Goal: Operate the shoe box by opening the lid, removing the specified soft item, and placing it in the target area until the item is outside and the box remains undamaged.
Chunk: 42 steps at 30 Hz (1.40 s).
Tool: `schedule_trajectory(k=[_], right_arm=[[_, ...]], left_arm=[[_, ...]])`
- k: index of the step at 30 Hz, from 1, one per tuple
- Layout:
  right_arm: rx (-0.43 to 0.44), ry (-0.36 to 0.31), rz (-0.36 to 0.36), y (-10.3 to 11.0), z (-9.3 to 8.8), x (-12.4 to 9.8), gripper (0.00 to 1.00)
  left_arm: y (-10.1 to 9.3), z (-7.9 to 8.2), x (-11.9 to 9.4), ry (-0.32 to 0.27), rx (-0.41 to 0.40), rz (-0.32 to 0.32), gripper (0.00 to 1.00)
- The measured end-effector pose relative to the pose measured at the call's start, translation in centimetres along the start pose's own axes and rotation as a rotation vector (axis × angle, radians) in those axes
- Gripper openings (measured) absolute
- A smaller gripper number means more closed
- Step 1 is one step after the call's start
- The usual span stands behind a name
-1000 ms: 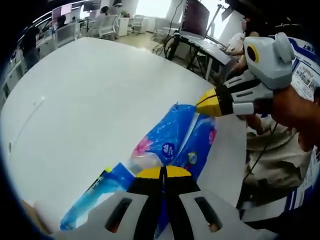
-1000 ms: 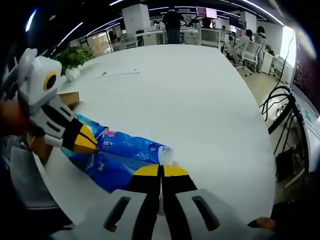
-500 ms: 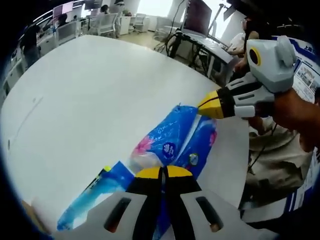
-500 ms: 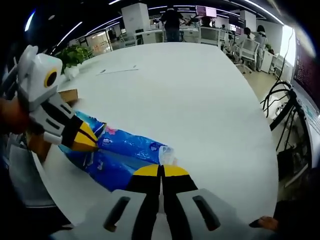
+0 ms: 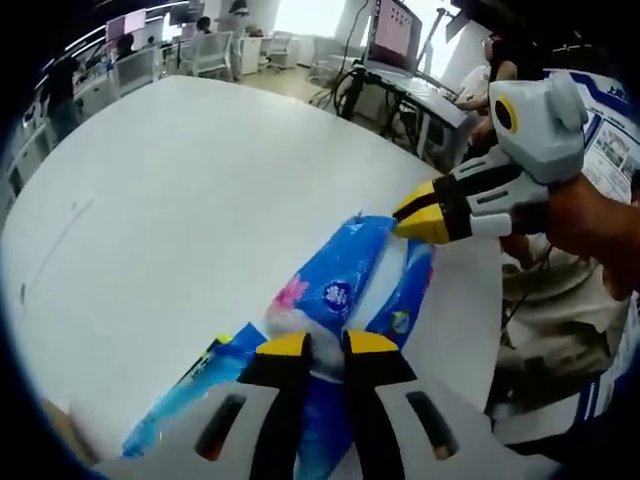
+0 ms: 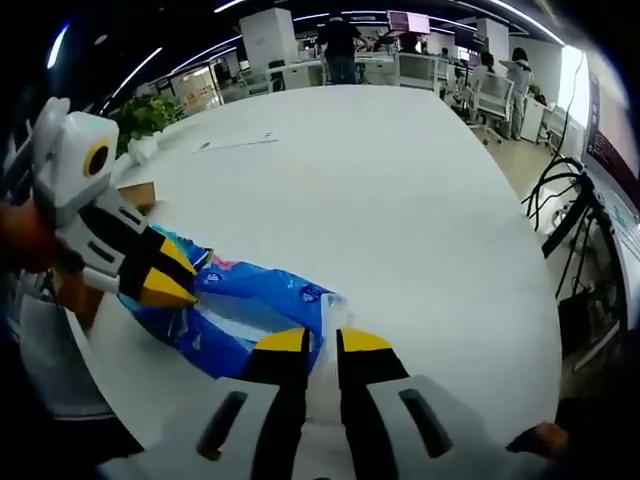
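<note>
Here two grippers sit at opposite ends of one blue pack lying near the edge of the white table. The left gripper reaches low over its end, jaws a narrow gap apart with the crinkled wrap between the tips. The right gripper is likewise narrowly parted over the pack's other end, tips just at the plastic. A corner of one brown box shows beyond the pack, behind the left gripper.

A broad white bench fills an open office; white swivel chairs, desks and bright windows behind.
</note>
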State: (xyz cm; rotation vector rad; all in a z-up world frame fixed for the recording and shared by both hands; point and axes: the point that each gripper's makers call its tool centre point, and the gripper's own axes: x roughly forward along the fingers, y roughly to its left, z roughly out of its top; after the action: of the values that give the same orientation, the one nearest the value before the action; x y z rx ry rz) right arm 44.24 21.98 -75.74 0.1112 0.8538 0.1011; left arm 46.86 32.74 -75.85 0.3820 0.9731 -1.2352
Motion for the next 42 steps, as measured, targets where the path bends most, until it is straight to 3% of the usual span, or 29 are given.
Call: schedule_trajectory(k=[8,17,42], right_arm=[[-0.006,-0.017,-0.002,0.5,0.7,-0.6,0.09],[-0.012,-0.033,-0.009,1.1,1.4,-1.9,0.09],[-0.064,-0.074,-0.036,4.1,3.4,-5.2,0.08]], left_arm=[[-0.5,0.3,-0.8,-0.015,0.001,-0.019,0.18],[-1.5,1.6,-2.7,-0.082,-0.009,-0.046,0.18],[-2.0,1.5,-7.3,-0.137,0.010,-0.043,0.17]])
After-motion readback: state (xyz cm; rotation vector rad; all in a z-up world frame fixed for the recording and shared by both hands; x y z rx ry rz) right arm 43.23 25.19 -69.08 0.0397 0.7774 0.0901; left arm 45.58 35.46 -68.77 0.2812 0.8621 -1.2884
